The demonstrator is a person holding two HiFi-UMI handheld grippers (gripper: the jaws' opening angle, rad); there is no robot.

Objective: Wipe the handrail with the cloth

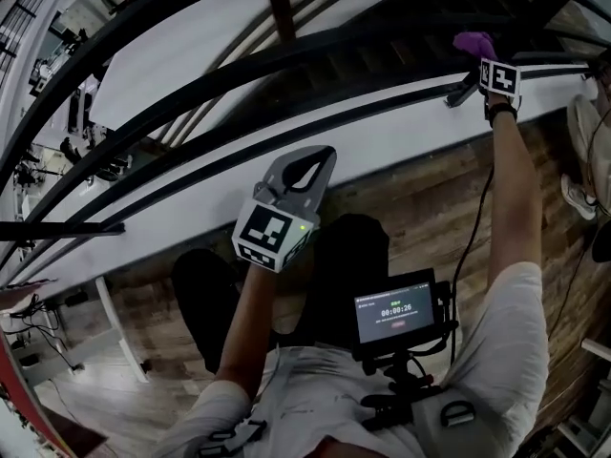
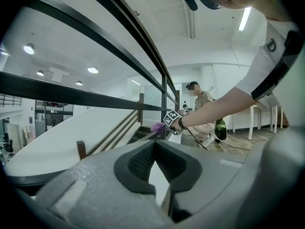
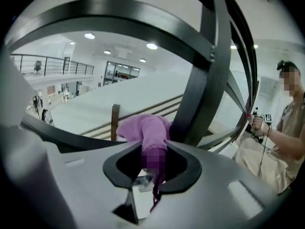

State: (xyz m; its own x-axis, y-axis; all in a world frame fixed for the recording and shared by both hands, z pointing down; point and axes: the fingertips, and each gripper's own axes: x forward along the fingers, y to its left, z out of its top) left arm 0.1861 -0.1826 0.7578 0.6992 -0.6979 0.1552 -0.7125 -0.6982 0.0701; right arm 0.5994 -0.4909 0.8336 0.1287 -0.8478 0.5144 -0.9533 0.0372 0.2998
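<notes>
A purple cloth (image 1: 474, 42) rests on the dark curved handrail (image 1: 363, 46) at the far right of the head view. My right gripper (image 1: 477, 53) is shut on it at arm's length. In the right gripper view the cloth (image 3: 145, 130) bunches between the jaws of that gripper (image 3: 153, 151), pressed beside a black post (image 3: 205, 80) under the handrail (image 3: 119, 18). My left gripper (image 1: 323, 156) hovers lower and nearer, short of the rails, shut with nothing in it. The left gripper (image 2: 155, 144) looks along the railing (image 2: 95, 42) towards the distant cloth (image 2: 157, 126).
Several black rails run side by side above a staircase. Wooden floor (image 1: 430, 198) lies under me, and a small screen (image 1: 394, 315) hangs at my chest. A white table leg (image 1: 119, 322) stands at lower left. Another person (image 3: 286, 123) stands by the railing to the right.
</notes>
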